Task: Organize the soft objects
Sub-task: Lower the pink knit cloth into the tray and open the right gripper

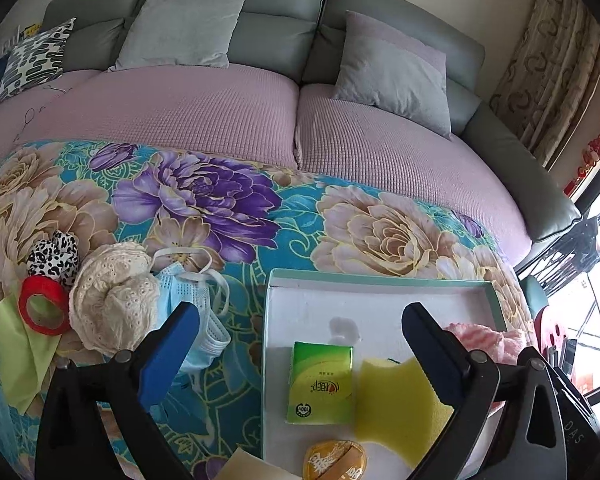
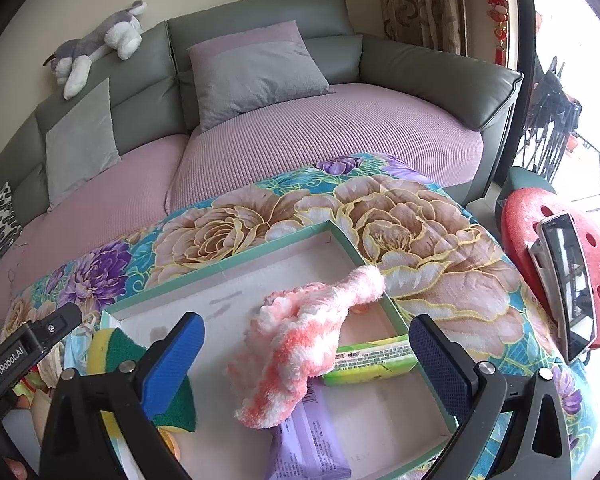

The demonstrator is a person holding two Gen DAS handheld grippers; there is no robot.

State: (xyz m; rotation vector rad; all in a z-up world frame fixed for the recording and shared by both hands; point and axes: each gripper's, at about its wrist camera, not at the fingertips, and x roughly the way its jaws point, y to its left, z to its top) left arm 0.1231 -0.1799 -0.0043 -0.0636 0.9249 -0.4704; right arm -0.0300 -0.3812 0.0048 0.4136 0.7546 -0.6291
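A shallow white box with a teal rim (image 1: 380, 276) (image 2: 220, 266) lies on a floral blanket. In it are a green tissue pack (image 1: 322, 384) (image 2: 370, 360), a yellow-green sponge (image 1: 400, 404) (image 2: 116, 346), a fluffy pink-white sock (image 2: 296, 340) (image 1: 488, 340) draped over the rim, a purple packet (image 2: 312, 440) and an orange pouch (image 1: 334, 462). My left gripper (image 1: 300, 340) is open and empty above the box's left edge. My right gripper (image 2: 306, 354) is open and empty, with the sock between its fingers. Left of the box lie a blue face mask (image 1: 192, 300), a cream lace cloth (image 1: 112, 296), a red ring (image 1: 44, 306), a green cloth (image 1: 24, 356) and a leopard scrunchie (image 1: 54, 258).
A grey sofa with pink seat covers (image 1: 220, 108) (image 2: 320, 136) and grey cushions (image 1: 184, 26) stands behind the blanket. A plush dog (image 2: 100, 42) lies on its backrest. A red stool with a phone (image 2: 568, 280) stands at the right.
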